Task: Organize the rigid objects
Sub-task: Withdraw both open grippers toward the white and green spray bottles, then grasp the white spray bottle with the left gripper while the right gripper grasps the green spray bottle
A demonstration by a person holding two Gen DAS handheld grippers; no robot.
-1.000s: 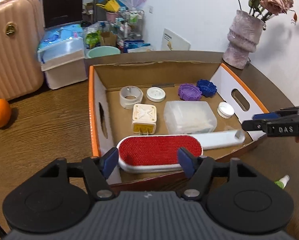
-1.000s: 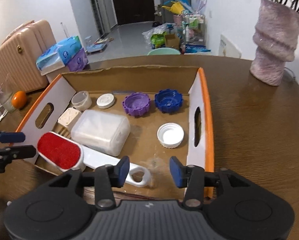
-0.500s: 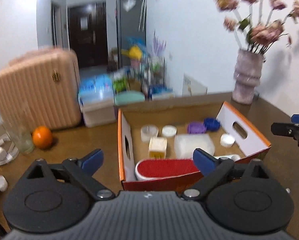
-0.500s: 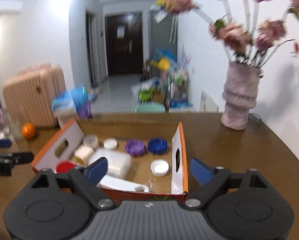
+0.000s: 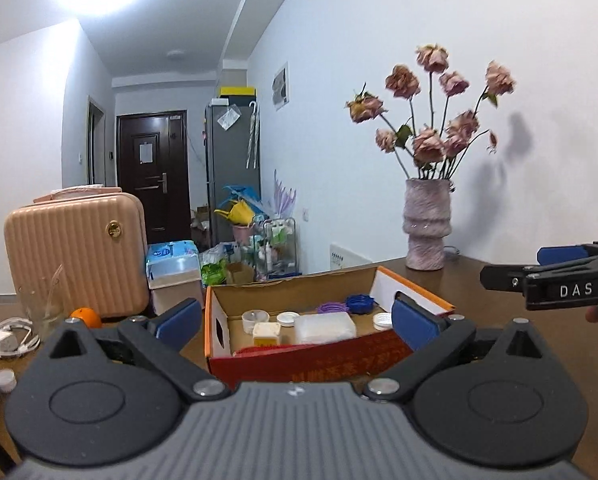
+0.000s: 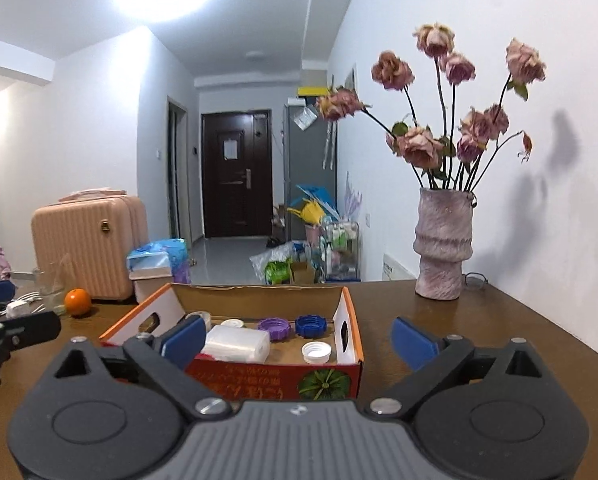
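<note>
An open cardboard box (image 5: 299, 364) with orange rims stands on the brown table; it also shows in the right wrist view (image 6: 351, 308). Inside lie a clear plastic case (image 5: 325, 328), a cream square piece (image 5: 266, 331), a tape roll (image 5: 255, 317), white caps, a purple lid (image 6: 273, 327), a blue lid (image 6: 309, 325) and a red lint brush (image 5: 259, 350), mostly hidden by the front wall. My left gripper (image 5: 297, 322) is open and empty, held back from the box. My right gripper (image 6: 299, 340) is open and empty, also back from it.
A grey vase (image 6: 443, 246) of dried roses stands at the table's back right. An orange (image 6: 77, 301), a glass (image 5: 43, 300) and a white charger with cable (image 5: 7, 338) lie left of the box. A small white cap (image 5: 3, 380) sits at the near left. A pink suitcase (image 5: 75, 256) stands behind.
Both grippers have opened wide and pulled back and up from the box, tilting level. The lint brush stays in the box.
</note>
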